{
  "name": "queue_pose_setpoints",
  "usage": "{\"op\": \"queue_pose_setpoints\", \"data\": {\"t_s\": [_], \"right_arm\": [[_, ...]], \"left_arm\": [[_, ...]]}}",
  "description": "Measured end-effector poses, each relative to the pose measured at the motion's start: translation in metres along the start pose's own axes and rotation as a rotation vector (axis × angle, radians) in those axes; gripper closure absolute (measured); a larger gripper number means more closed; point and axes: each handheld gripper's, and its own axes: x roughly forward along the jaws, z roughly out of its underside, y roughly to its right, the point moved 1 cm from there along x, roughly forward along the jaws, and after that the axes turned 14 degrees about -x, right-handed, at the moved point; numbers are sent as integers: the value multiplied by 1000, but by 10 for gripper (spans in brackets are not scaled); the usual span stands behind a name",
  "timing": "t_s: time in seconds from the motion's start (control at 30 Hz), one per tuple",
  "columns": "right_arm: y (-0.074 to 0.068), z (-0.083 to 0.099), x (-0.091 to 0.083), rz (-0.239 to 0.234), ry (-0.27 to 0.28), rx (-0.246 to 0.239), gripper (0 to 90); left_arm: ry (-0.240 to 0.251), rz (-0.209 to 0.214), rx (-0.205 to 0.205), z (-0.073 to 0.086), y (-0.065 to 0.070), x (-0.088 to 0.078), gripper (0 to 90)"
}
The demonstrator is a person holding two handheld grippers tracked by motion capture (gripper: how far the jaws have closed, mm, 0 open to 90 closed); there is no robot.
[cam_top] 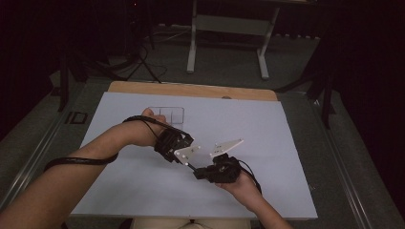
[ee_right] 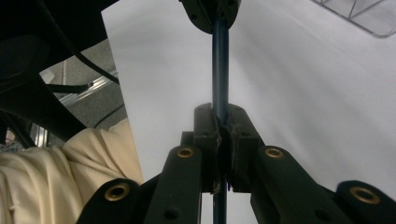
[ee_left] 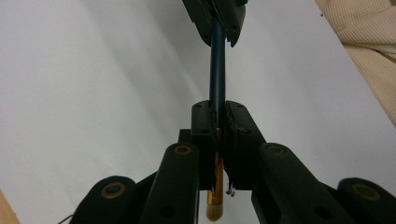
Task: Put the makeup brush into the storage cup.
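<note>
A thin brush [ee_left: 217, 70] with a dark blue handle, a gold ferrule and pale bristles [ee_left: 214, 213] hangs between both grippers above the white mat [cam_top: 267, 133]. My left gripper [ee_left: 218, 112] is shut on it near the ferrule, with the bristles pointing back toward its camera. My right gripper [ee_right: 220, 114] is shut on the blue handle [ee_right: 220, 70] further along. The two face each other tip to tip near the mat's front middle, left gripper [cam_top: 187, 161] and right gripper [cam_top: 199, 172]. Each shows at the top of the other's view, right gripper [ee_left: 217, 18] and left gripper [ee_right: 210, 14].
A clear tray [cam_top: 167, 115] with compartments lies on the mat behind the left hand, its corner tray [ee_right: 359, 14] seen at upper right. The wooden table edge [cam_top: 191, 89] runs along the back. A white frame stand [cam_top: 229, 28] is on the floor beyond.
</note>
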Motion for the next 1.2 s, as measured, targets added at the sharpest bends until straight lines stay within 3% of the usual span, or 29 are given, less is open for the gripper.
{"op": "queue_pose_setpoints", "data": {"t_s": [0.1,0.2,0.23,0.4,0.43,0.47,0.53,0.6,0.63,0.67,0.7,0.73,0.8,0.83,0.9,1.07,1.1,1.13,1.17,1.2], "right_arm": [[2,3,-1,-4,13,7,851],[2,3,-2,-10,18,8,852],[2,3,-3,-7,18,5,852],[4,5,-5,7,15,9,852],[5,6,-4,17,8,11,852],[5,6,-4,17,8,11,852],[6,8,-4,20,3,14,852],[6,9,-3,21,0,15,852],[6,10,-4,38,1,18,852],[6,10,-4,38,1,18,852],[7,12,-6,69,8,20,851],[7,12,-6,69,8,20,851],[8,14,-10,100,29,26,851],[8,14,-11,111,43,32,851],[9,16,-20,148,99,37,851],[9,16,-27,178,138,40,851],[8,16,-29,189,151,35,851],[8,16,-29,189,151,35,851],[7,16,-29,192,161,35,851],[7,17,-31,191,177,36,852]], "left_arm": [[18,-19,-14,4,-1,1,796],[22,-39,-2,8,-1,0,744],[24,-33,-37,10,-1,0,741],[120,-34,-100,16,-3,-7,652],[182,-23,-144,17,-4,-12,637],[182,-23,-144,17,-4,-12,636],[258,-18,-191,17,-5,-19,611],[346,-7,-261,19,-7,-27,608],[413,8,-334,21,-8,-33,594],[413,8,-334,21,-8,-33,593],[456,0,-356,24,-8,-37,593],[482,0,-378,25,-8,-39,593],[530,5,-462,31,-8,-43,593],[559,-5,-493,34,-7,-45,592],[609,-31,-517,40,-4,-46,592],[672,-79,-634,50,4,-42,591],[723,-104,-669,54,8,-40,590],[723,-104,-669,54,8,-40,589],[748,-118,-706,57,11,-39,589],[774,-145,-734,59,14,-38,520]]}}
